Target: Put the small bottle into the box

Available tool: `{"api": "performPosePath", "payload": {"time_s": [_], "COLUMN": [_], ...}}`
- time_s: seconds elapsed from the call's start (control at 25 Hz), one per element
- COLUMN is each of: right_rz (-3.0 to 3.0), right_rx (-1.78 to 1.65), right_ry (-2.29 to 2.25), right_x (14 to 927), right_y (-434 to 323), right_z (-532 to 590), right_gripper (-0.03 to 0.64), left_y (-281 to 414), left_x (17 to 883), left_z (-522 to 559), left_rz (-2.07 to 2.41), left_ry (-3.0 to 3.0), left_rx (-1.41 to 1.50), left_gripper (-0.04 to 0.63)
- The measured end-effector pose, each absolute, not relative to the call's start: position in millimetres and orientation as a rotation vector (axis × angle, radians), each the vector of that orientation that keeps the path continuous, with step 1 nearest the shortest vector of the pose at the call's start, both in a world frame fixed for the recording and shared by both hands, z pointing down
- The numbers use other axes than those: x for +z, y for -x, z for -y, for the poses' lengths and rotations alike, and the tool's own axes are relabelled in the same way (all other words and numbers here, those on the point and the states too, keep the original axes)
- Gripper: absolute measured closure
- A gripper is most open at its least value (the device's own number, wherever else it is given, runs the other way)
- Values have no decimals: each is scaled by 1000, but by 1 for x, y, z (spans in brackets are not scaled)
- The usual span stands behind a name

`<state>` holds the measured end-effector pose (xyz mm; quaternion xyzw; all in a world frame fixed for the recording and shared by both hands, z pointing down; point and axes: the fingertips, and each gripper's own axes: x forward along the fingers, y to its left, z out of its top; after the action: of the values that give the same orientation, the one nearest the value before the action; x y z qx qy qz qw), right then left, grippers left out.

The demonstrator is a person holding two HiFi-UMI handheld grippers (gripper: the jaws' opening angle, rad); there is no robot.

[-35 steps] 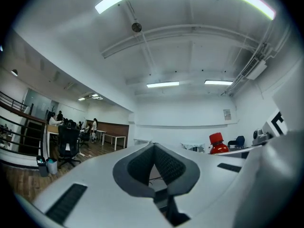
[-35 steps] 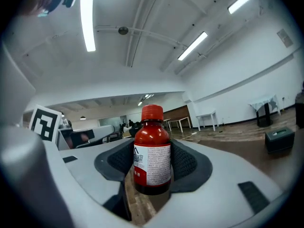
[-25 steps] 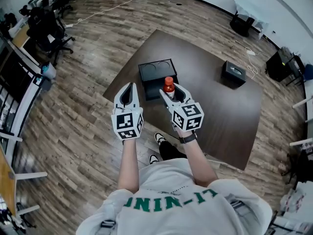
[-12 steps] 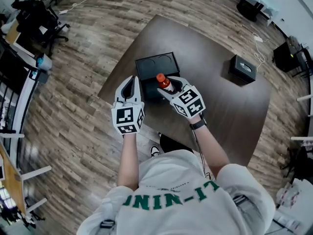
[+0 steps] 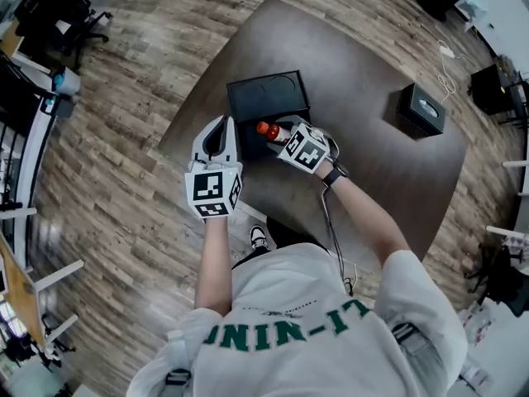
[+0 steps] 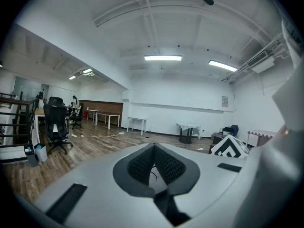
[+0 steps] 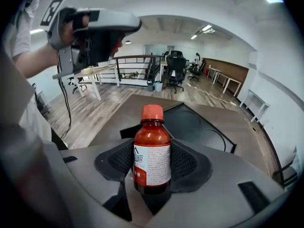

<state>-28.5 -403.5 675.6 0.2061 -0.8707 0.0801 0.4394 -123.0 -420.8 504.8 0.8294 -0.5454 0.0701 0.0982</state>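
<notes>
The right hand-held gripper (image 5: 279,136) is clamped on the small bottle (image 5: 268,130), its pads gripping the labelled body just below the shoulder, as the right gripper view shows (image 7: 152,152). The bottle is carried in the air at the near edge of the black box (image 5: 266,96), red cap pointing toward the left hand-held gripper (image 5: 220,131). That one is pressed shut on nothing and hangs just beside the box's near left corner.

The grip is on a smooth round body, so in my judgement the bottle could pivot or slip between the pads as it is tilted. If it comes down off-centre from one of the two round recesses in the box top, it may catch the rim and roll onto the tabletop (image 5: 372,168). The left hand-held gripper sits close enough to be bumped.

A second ago the bottle stood upright in the same grip, short of the box. Now it is tipped well over and has moved in to the box edge. The left hand-held gripper has kept its place alongside.
</notes>
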Motion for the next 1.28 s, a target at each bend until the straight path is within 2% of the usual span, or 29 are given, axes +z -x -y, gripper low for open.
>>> {"api": "performPosePath", "payload": {"time_s": [0.28, 0.64, 0.96, 1.08, 1.28], "right_rz": [2014, 1898, 1887, 1953, 2008], "right_rx": [224, 234, 333, 357, 389], "right_ry": [-315, -195, -256, -303, -359], "right_x": [758, 799, 802, 788, 765], "right_y": [17, 12, 12, 18, 16], "right_z": [409, 418, 421, 427, 423], "right_gripper": [383, 382, 377, 339, 324], "left_y": [122, 132, 138, 138, 138], "left_x": [529, 547, 551, 548, 543], "left_z": [431, 435, 429, 426, 423], "left_rz": [1600, 1599, 1617, 1614, 1624], "left_ry": [-2418, -2383, -2361, -2362, -2366], "left_rx": [233, 276, 300, 302, 296], "left_gripper": [586, 586, 586, 586, 586]}}
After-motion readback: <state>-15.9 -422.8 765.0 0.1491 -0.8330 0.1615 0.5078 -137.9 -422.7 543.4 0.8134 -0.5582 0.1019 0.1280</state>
